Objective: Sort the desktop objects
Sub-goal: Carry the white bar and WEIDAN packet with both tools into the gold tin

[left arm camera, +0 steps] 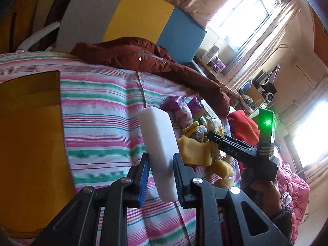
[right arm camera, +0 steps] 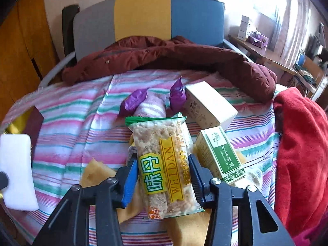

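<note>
1. Left wrist view showed the left gripper [left arm camera: 161, 176] pinching a white block [left arm camera: 157, 141], held above the striped bedsheet [left arm camera: 98, 110].
2. The right gripper [right arm camera: 163, 176] had its jaws around a snack bar packet [right arm camera: 164, 164] lying on the bed; whether the pads pressed it I could not tell.
3. Next, I judged, each item needed carrying to its own group.

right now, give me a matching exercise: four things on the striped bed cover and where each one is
1. white rectangular foam block
2. clear crispy snack bar packet
3. green-and-white small carton
4. dark red padded jacket

a. between the right tongs
b. along the far edge of the cover
c. clamped in the left tongs
d. just right of the snack bar

Pairs: 1-c, 2-a, 3-d, 4-b
</note>
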Demonstrator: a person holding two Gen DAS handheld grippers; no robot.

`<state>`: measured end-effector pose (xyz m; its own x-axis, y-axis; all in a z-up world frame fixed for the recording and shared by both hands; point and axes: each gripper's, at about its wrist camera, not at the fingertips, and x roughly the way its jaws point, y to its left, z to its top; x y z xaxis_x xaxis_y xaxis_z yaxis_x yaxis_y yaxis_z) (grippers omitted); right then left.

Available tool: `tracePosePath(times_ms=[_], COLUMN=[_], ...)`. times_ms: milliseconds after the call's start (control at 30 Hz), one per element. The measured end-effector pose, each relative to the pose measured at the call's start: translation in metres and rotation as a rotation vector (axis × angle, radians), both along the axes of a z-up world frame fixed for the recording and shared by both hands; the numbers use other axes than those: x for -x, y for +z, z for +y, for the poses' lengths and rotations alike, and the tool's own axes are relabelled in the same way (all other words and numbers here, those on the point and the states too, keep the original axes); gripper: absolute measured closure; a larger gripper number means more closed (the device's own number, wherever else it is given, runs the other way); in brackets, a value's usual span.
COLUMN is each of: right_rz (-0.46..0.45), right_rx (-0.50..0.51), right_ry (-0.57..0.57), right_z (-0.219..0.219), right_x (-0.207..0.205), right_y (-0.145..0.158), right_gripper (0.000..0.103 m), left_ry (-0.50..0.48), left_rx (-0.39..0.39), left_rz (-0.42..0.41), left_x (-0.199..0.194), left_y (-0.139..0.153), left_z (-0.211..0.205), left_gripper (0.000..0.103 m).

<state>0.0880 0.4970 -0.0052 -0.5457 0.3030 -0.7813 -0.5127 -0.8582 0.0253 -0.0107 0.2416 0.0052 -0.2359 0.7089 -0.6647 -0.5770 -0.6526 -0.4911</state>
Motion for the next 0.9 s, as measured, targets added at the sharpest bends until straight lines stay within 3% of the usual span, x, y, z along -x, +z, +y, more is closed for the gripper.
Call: tracePosePath(times_ms=[233,500,700,900], right_rz=[0.132,0.239,0.25,0.185], right_rx=[0.085,0.221,0.33,0.419], right_ry=[0.001,0.202,0.427,0.567], right_z=[-0.011,-0.085,-0.169,-0.245], right_x=[-0.019,-0.004,0.044,0.092], right_y=[0.025,0.057,0.059,0.039], right_gripper=[0.056,0.055,0.055,0.055], left_ry=[0.033,0.134,0.26,0.38], left_rx=[-0.011,0.021,0.086,0.182], left_rz=[0.062,0.082,0.088,0.081], left_x=[-0.002,0.005,0.016,0.024], left_y=[0.019,0.023,0.018,0.005], left_z=[-0.03,-0.089,-0.155,-0.224], left_gripper=[0.081,0.081,0.081,0.081])
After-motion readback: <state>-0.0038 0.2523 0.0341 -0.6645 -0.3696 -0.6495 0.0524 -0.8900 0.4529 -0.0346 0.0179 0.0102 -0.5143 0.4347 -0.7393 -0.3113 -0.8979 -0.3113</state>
